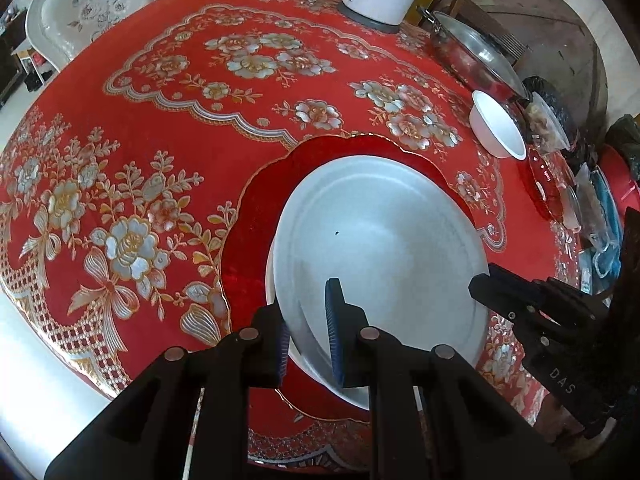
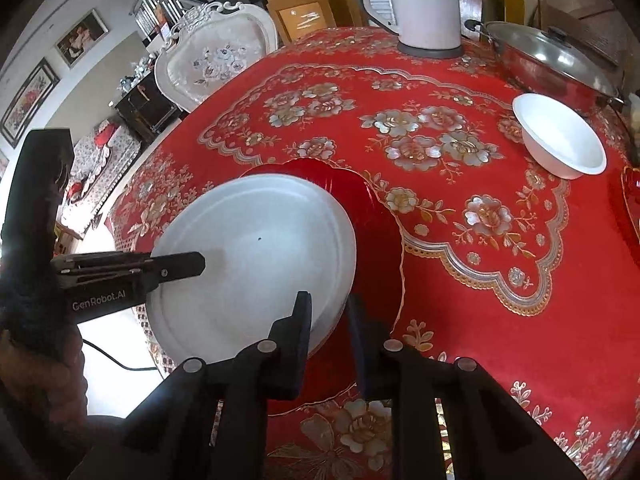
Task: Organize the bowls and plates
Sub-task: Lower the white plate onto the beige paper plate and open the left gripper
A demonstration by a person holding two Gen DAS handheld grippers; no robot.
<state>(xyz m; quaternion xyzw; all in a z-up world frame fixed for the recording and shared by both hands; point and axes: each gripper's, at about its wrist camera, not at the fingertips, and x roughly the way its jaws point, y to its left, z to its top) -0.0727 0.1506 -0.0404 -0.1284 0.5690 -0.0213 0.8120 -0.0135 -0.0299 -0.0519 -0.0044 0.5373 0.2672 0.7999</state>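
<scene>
The left gripper [image 1: 308, 332] is straddling the near rim of the white plate [image 1: 384, 240], one blue-padded finger lying over the plate's face and the other outside the rim; the jaws are standing a little apart with the plate's edge between them, though whether the pads are actually pressing on it cannot be told. The right gripper [image 2: 330, 340] is straddling the same white plate's edge from the other side in much the same way, its jaws also narrowly parted around the rim, firm contact again not clear. The white plate is sitting on a red scalloped plate [image 1: 248, 224], which is lying on the red floral tablecloth [image 1: 120, 160]. Beyond the right gripper and off to its right, a white bowl [image 2: 560, 140] is standing upright on the cloth, well apart from the plates. Farther out past the bowl a lidded steel pot [image 2: 548, 56] is resting, and a white kettle [image 2: 424, 4] is standing at the far side of the table.
</scene>
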